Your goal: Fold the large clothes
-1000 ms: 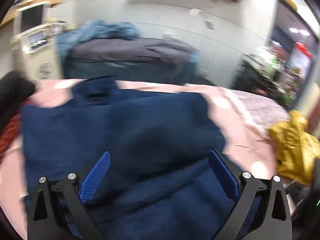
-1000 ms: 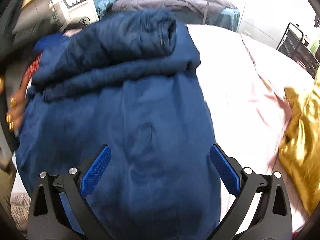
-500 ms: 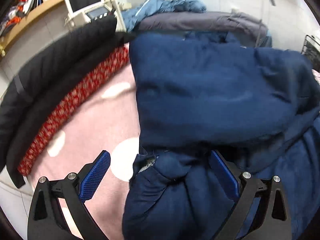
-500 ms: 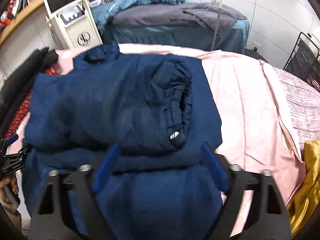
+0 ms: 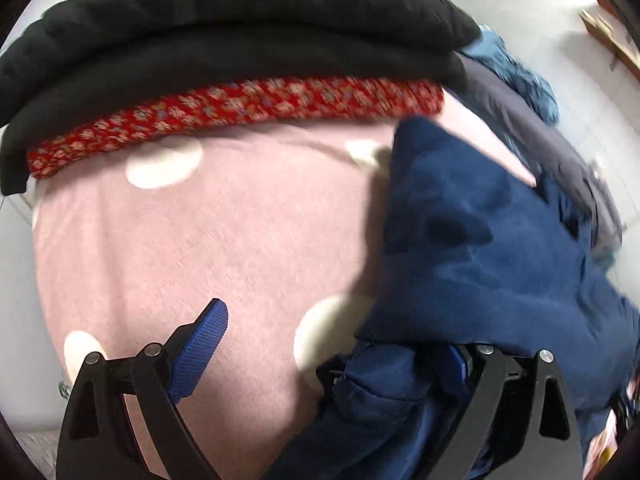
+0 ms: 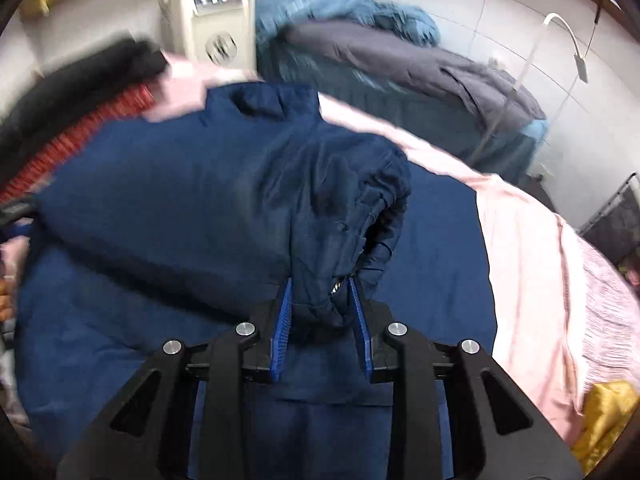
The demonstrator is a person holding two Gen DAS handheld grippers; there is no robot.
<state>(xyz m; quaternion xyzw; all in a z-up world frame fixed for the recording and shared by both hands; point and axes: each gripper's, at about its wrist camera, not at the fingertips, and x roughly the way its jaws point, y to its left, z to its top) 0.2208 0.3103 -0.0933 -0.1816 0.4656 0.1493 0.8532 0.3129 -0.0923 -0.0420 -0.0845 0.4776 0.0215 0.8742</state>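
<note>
Two claws, right claw [image 6: 322, 312] pinching navy jacket [image 6: 192, 200] cuff, left claw [image 5: 336, 344] spread at jacket edge, bare pink sheet [image 5: 200, 240] beside

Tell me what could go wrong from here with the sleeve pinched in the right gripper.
1. The right gripper holds only a bunched sleeve cuff of the navy jacket; it could slip out mid-fold.
2. The left gripper is open, jacket fabric draped over one finger; it may snag.
3. The black coat lies close by.

A black padded coat [image 5: 224, 24] lies over a red floral cloth [image 5: 240, 108] on the pink polka-dot sheet [image 5: 200, 232]; a yellow garment [image 6: 608, 420] sits at the sheet's edge.
</note>
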